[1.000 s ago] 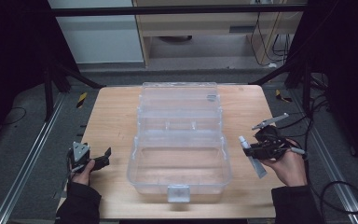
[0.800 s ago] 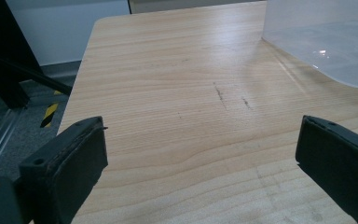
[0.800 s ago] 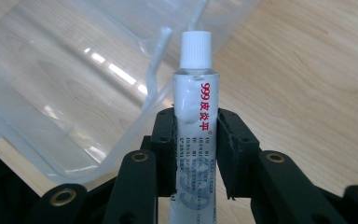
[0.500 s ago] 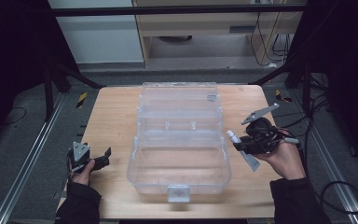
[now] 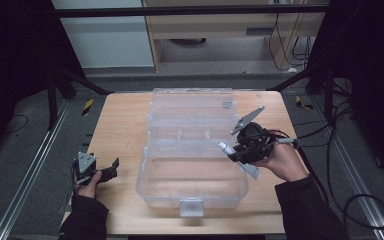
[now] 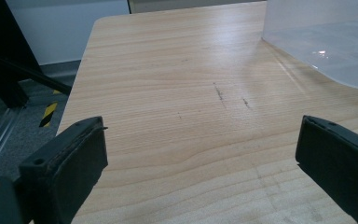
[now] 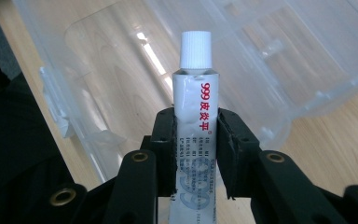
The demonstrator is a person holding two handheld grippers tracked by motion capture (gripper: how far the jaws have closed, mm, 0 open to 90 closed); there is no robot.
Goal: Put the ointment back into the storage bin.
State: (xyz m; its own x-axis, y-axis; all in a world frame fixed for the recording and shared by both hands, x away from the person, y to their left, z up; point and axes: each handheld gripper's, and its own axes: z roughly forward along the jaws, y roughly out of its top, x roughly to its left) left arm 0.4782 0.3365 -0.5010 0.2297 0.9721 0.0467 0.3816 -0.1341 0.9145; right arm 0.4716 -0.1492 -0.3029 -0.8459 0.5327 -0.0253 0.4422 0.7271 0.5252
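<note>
Nearest the person, the left gripper (image 5: 111,166) rests low over the surface (image 5: 122,130) at its front left corner, jaws wide apart and holding nothing; its own view shows bare wood grain between the two black pads (image 6: 70,161), with the box's corner off to the upper right. It looks idle and plays no part in the work at this point. Farther in, on the other side, the right gripper (image 5: 232,150) is clamped on a white tube (image 7: 195,109), the jaws pressing its flattened body from both sides with the ribbed cap pointing away from the hand. In the high view the tube (image 5: 230,150) hangs in the air over the right rim of the clear box (image 5: 192,195), cap end reaching toward the inside and not touching the plastic. The box stands open in the middle of the surface, its lid folded back on the far side, and its near tray looks empty. So the pick-up appears done and the carry nearly so; what seems left is to bring the tube down inside the tray, open the jaws, and draw the hand clear. Whether the lid is meant to be shut afterwards cannot be told.
</note>
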